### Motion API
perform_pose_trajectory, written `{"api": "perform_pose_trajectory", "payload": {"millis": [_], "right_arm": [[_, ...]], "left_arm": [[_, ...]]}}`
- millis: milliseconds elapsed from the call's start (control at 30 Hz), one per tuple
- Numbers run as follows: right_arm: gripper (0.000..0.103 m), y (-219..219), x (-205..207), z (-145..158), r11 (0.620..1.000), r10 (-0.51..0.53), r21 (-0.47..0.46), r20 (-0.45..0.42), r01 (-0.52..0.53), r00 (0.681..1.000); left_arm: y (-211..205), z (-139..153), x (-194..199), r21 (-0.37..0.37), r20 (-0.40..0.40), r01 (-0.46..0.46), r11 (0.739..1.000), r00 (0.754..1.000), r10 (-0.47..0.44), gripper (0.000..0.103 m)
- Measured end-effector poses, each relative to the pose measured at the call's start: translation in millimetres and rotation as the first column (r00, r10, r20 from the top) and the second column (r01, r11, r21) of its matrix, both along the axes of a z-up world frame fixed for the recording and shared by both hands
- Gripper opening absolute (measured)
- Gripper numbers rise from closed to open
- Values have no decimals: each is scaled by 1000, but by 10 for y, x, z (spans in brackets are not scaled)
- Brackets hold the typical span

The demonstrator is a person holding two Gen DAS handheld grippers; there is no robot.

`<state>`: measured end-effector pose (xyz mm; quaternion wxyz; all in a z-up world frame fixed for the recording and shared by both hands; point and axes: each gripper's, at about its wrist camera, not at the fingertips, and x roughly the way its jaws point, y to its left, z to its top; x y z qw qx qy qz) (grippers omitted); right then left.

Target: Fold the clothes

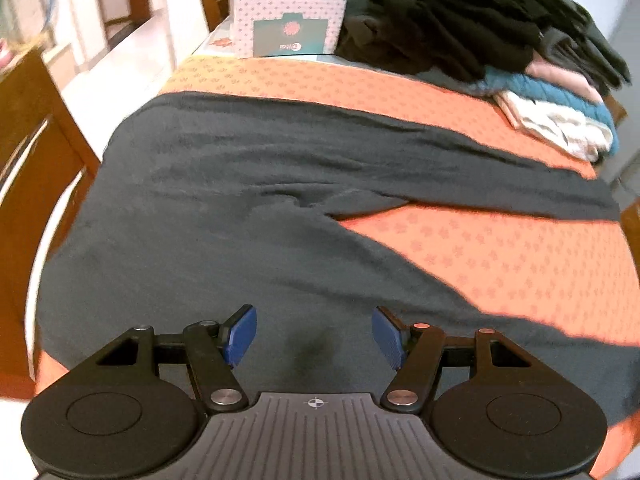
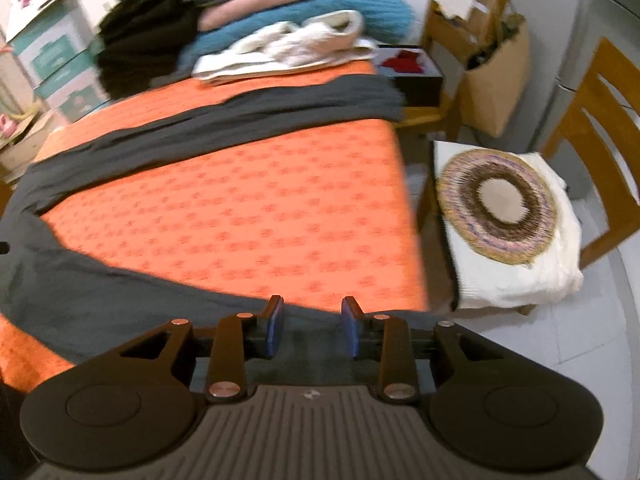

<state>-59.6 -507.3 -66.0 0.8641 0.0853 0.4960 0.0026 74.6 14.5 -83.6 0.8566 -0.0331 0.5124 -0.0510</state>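
Observation:
Dark grey trousers [image 1: 240,184] lie spread flat on the orange patterned tablecloth [image 1: 500,256], their two legs forking to the right. My left gripper [image 1: 314,334] hangs open above the waist part, its blue pads wide apart with only cloth below them. In the right wrist view the same trousers [image 2: 120,292] run along the near edge and the far side of the table. My right gripper [image 2: 312,330] is open over the near leg, close to the table's right edge, with nothing pinched between its blue pads.
A heap of dark, teal, pink and cream clothes [image 1: 520,60] fills the far right of the table, with patterned boxes [image 1: 288,16] beside it. Wooden chairs [image 1: 36,152] stand at the left, and a chair with a round woven mat [image 2: 498,210] at the right.

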Motion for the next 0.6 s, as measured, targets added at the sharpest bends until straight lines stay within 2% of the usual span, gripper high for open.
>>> {"api": "perform_pose_trajectory", "payload": {"millis": [133, 233, 400, 600], "right_arm": [[39, 601, -69, -21, 991, 134, -2, -5, -134, 991], [41, 1094, -126, -72, 968, 252, -11, -18, -252, 968], [41, 1756, -149, -159, 937, 350, 13, -8, -350, 937], [41, 2476, -135, -235, 888, 460, -28, 17, -459, 888]], "left_arm": [[320, 21, -48, 40, 1, 131, 991, 991, -131, 67], [570, 59, -120, 75, 3, 211, 974, 977, -212, 70], [992, 73, -231, 133, -9, 328, 935, 944, -330, 71], [1465, 23, -318, 185, -33, 418, 889, 907, -419, 71]]}}
